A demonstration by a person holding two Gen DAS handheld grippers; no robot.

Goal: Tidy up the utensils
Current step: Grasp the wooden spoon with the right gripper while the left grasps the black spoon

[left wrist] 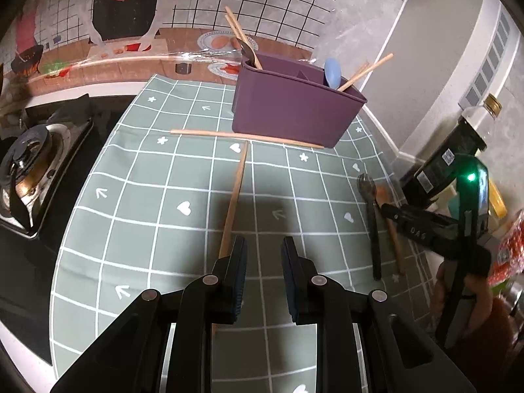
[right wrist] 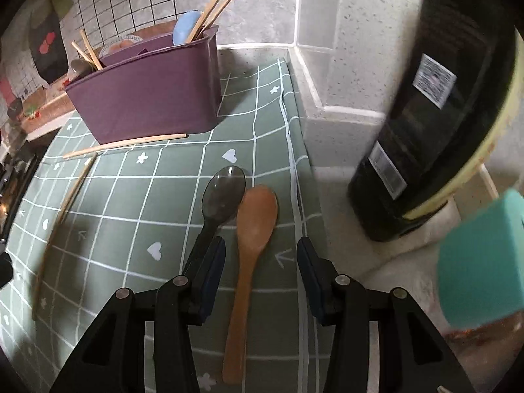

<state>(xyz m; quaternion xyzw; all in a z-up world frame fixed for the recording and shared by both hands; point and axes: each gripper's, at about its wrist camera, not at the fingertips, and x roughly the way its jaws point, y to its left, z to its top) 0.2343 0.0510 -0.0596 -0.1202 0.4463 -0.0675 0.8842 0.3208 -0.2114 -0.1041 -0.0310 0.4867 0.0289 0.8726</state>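
- Left gripper (left wrist: 263,255): fingers spread, holding nothing, beside a loose wooden chopstick (left wrist: 234,201) on the green grid-patterned cloth (left wrist: 131,196).
- Purple plastic utensil caddy (left wrist: 294,111): holds chopsticks and a blue spoon (left wrist: 332,73).
- Right gripper (right wrist: 260,262): fingers spread around a brown wooden spoon (right wrist: 252,245), not pinching; a translucent grey spoon (right wrist: 222,196) lies alongside.
- Dark bottle (right wrist: 425,131): labels unreadable.

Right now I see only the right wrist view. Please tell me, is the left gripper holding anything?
Observer: No. The left gripper is open and empty, above the green cloth.
Operator: Is a chopstick near it?
Observer: Yes, one chopstick lies just past its left finger and points toward the purple box.
Operator: What is left of the cloth?
Observer: A gas stove stands there.
Operator: And my gripper?
Observer: In the left view, the right gripper sits over the handles of the dark spoon and the wooden spoon.
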